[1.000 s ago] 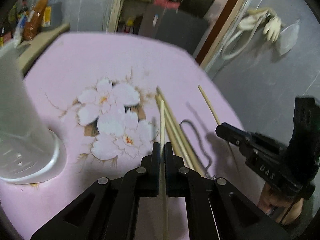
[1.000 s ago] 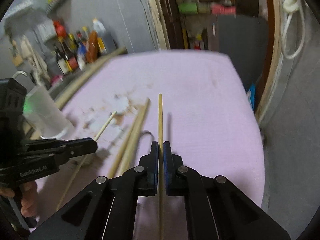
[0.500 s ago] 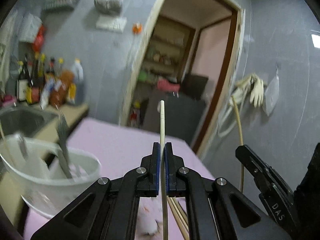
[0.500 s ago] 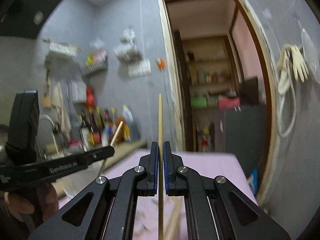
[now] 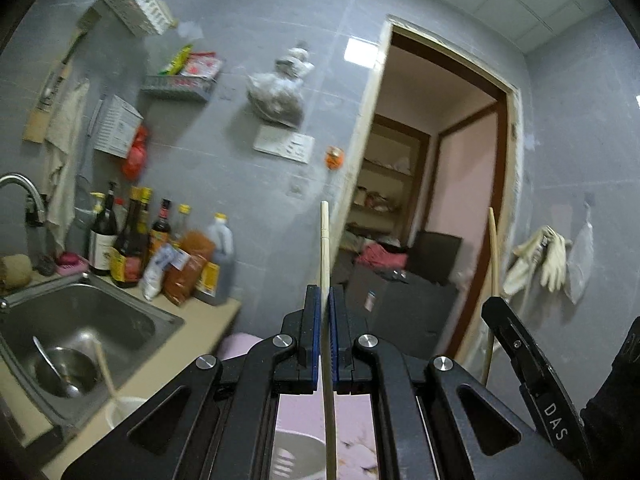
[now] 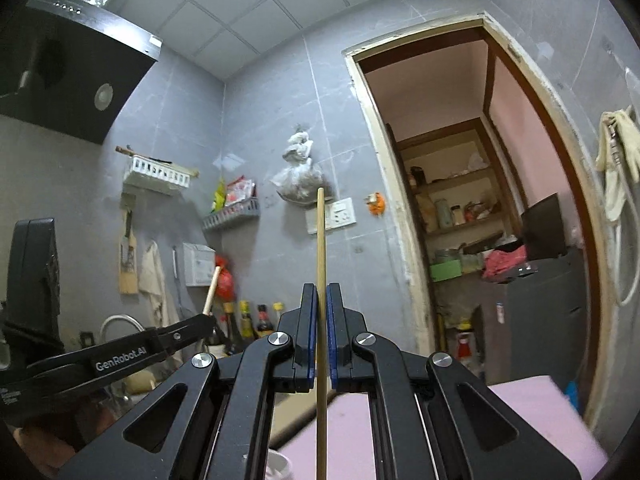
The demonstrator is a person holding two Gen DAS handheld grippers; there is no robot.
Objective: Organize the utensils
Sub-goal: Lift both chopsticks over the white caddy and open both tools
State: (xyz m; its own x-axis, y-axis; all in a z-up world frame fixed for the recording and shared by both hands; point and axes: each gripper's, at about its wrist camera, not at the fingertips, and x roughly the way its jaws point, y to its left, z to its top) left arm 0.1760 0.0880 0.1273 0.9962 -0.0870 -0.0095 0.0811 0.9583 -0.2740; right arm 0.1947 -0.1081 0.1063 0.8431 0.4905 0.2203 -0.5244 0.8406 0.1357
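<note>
You're facing grey tiled walls [image 5: 248, 184] under a white panelled ceiling [image 6: 256, 4]. On your left, a steel sink [image 5: 76, 332] sits in a beige counter, with bottles [image 5: 132, 248] lined up behind it. A black range hood [image 6: 60, 68] hangs high on the left. Ahead, a worn doorway [image 6: 472, 216] opens onto pink walls and cluttered shelves [image 6: 456, 200], and gloves [image 5: 540, 256] hang to the right

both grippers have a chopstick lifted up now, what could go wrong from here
1. Each chopstick is pinched near its lower part only: the left gripper holds the pale chopstick, the right gripper the tan chopstick. Either could pivot or slip.
2. The white cup is barely in view at the frame bottom, so a drop might miss it.
3. The grippers are close together; the long sticks might knock each other.
</note>
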